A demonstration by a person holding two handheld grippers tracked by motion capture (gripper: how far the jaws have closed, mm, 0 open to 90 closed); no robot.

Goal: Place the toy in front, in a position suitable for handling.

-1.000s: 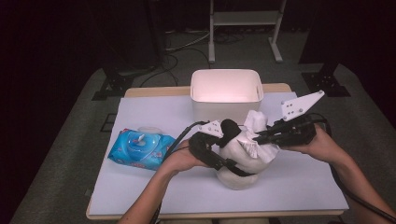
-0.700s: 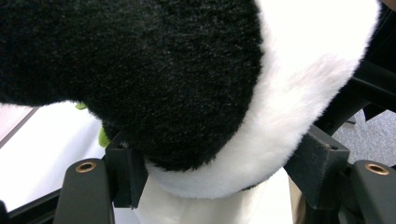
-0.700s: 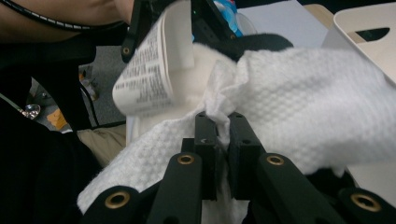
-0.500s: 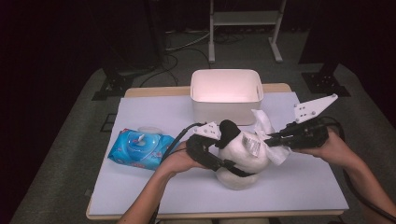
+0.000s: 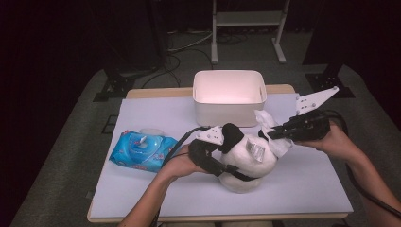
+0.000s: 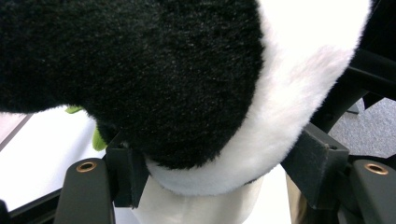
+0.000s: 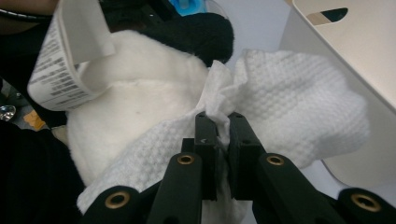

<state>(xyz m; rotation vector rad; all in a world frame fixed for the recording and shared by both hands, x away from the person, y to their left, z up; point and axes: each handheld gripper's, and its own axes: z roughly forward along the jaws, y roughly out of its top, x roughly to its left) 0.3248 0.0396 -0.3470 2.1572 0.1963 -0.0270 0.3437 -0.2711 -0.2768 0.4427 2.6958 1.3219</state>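
Observation:
A black and white plush toy (image 5: 257, 163) sits upright on the table's middle. My left gripper (image 5: 234, 158) comes in from the left and is shut on it; in the left gripper view its jaws press the fur (image 6: 205, 93) from both sides. My right gripper (image 5: 270, 135) reaches in from the right, shut on a white textured wipe (image 5: 280, 145). In the right gripper view the right gripper (image 7: 223, 126) pinches a fold of the wipe (image 7: 299, 102), which lies against the toy's white side (image 7: 140, 107). A printed label (image 7: 60, 70) hangs from the toy.
A white plastic bin (image 5: 229, 109) stands just behind the toy, close to the right gripper. A blue pack of wipes (image 5: 142, 151) lies at the left on the pale table cover (image 5: 307, 189). Dark floor with cables surrounds the table.
The right gripper has slid to the right, drawing the wipe over the toy's side. The left hand and the toy have stayed in place.

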